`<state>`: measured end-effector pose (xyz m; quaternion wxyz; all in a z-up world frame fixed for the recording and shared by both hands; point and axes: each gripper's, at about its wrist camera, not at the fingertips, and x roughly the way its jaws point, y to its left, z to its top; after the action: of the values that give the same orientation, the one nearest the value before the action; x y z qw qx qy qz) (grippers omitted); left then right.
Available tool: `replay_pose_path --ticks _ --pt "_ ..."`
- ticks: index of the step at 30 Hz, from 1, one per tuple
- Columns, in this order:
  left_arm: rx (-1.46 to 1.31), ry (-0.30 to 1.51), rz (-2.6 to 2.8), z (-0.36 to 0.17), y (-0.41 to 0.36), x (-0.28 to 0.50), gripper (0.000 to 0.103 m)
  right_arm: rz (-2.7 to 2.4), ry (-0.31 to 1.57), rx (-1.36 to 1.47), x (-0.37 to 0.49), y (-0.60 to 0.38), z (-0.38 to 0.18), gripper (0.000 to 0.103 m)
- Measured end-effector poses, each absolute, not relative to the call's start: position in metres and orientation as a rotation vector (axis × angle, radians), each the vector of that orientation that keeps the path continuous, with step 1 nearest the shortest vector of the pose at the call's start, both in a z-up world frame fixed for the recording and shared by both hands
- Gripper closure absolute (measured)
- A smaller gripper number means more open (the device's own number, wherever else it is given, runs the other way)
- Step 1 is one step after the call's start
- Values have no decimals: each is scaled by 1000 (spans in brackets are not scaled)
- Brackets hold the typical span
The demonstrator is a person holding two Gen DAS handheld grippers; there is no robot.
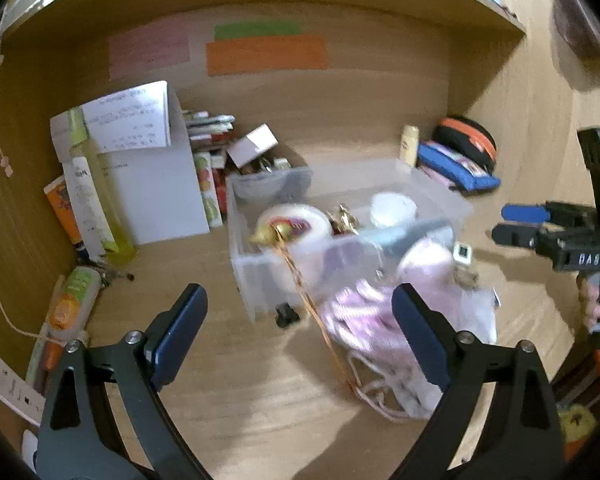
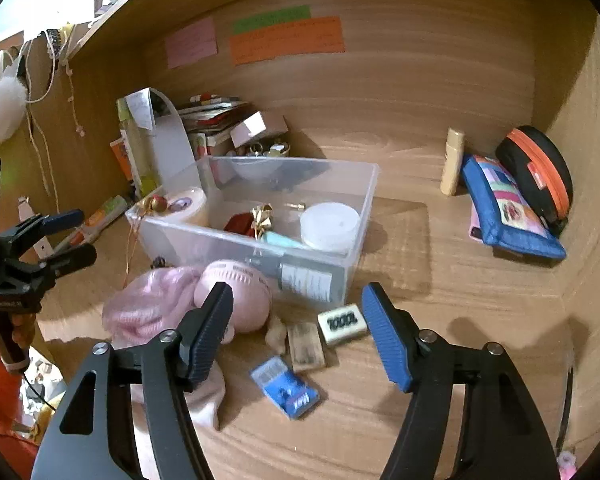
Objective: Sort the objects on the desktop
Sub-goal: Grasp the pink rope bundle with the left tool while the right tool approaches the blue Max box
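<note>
I am holding both grippers spread wide and carrying nothing: the left gripper (image 1: 300,336) over a pink cloth bundle (image 1: 364,312), the right gripper (image 2: 298,332) over loose items on the wooden desk (image 2: 440,280). The clear plastic bin (image 2: 364,208) is already holding a tape roll (image 2: 186,204), a white lidded jar (image 2: 330,226) and gold trinkets. I am judging the sort about half done: a white eraser (image 2: 343,323), a worn eraser (image 2: 307,346) and a blue packet (image 2: 286,392) are lying just outside the bin's front wall.
</note>
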<state>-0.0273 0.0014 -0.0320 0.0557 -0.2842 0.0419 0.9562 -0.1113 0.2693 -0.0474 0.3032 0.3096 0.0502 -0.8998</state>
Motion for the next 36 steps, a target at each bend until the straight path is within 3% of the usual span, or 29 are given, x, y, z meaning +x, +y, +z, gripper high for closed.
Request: replay_pose_path --ticks 12,18,22,36 --pt "-995 280 2823 -64 23 -3 9 -2361 106 882 -93 284 -64 38" --pt "-994 392 2783 -69 40 -10 9 -2347 128 929 -91 285 -78 32" --pt "-978 464 2747 -67 50 -20 20 -2335 166 956 -90 285 -84 32" --pt "-967 640 2577 -71 83 -38 21 -2266 240 1002 -95 275 -92 32"
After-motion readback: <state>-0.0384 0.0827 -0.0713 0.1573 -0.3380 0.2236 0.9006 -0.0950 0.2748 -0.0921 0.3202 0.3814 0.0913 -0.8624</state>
